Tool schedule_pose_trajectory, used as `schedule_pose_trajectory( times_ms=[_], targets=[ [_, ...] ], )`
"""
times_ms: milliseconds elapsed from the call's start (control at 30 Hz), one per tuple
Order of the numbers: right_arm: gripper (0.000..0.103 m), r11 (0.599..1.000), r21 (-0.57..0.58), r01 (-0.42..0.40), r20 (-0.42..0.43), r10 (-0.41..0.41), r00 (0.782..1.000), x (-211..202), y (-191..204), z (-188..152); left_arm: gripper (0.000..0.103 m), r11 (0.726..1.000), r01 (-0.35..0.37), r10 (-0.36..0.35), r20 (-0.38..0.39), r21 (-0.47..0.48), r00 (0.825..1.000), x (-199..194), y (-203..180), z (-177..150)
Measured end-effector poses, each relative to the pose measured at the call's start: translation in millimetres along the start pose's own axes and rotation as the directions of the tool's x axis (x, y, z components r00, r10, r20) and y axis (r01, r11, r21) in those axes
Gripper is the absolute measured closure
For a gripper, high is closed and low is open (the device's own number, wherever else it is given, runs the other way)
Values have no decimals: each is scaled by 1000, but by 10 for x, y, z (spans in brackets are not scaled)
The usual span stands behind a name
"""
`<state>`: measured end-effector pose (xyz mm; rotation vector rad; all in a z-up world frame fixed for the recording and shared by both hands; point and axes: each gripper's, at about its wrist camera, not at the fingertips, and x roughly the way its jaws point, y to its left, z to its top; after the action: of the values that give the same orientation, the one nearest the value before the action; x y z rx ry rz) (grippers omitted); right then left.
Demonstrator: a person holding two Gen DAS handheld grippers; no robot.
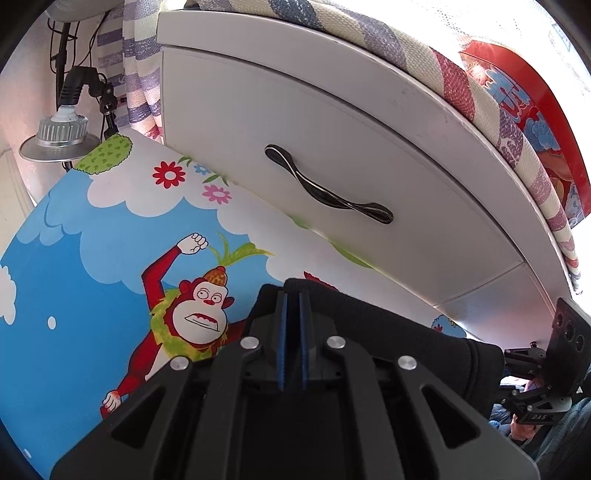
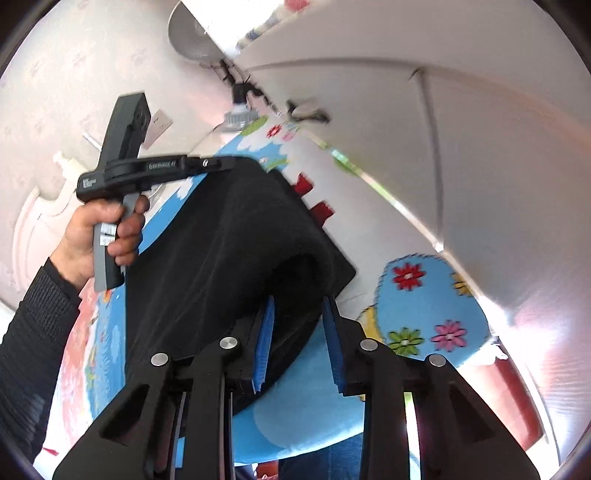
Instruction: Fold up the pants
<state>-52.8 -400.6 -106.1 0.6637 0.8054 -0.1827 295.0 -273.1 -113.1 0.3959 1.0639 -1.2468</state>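
The black pants (image 2: 229, 251) lie bunched and partly folded on a cartoon-printed table (image 2: 417, 295). In the right wrist view my right gripper (image 2: 301, 314) is open, its blue pads either side of a thick fold of the pants. The left gripper (image 2: 225, 164) shows there held in a hand, at the far corner of the pants. In the left wrist view my left gripper (image 1: 294, 306) is shut on the edge of the black pants (image 1: 388, 325), pads nearly together. The right gripper's body (image 1: 546, 365) shows at the right edge.
A white cabinet with a dark drawer handle (image 1: 328, 195) stands right behind the table (image 1: 74, 266). A striped cloth (image 1: 369, 33) and a red box (image 1: 535, 103) lie on top of it. A clamp lamp (image 1: 59, 136) hangs at the table's far left corner.
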Motion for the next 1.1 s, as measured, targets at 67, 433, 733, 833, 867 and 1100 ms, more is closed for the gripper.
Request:
schedule_pose_trajectory(
  times_ms=[67,433,733,833,867,1100],
  targets=[
    [74,998,-56,33,51,-31,998,-90,92,-15,97,1000,0,0,4,-1,1000,-4,3,-9],
    [74,983,-164,77,59,-68,996,71,102,39,97,1000,-7,7,9,-3,1000,-29,-12,-27],
    [77,954,-270,133,168,-89,982,231,185,17,97,1000,-14,14,13,15,1000,-63,-52,-60],
    [90,957,-268,111,153,-72,986,251,154,33,97,1000,-22,22,16,10,1000,-105,-79,-46],
    [91,951,-283,124,160,-81,984,213,166,18,98,999,-35,35,20,9,999,-146,-98,-25],
    [92,949,-283,141,139,-105,985,179,122,-71,98,996,-94,94,4,-8,996,-156,-29,74]
  ],
)
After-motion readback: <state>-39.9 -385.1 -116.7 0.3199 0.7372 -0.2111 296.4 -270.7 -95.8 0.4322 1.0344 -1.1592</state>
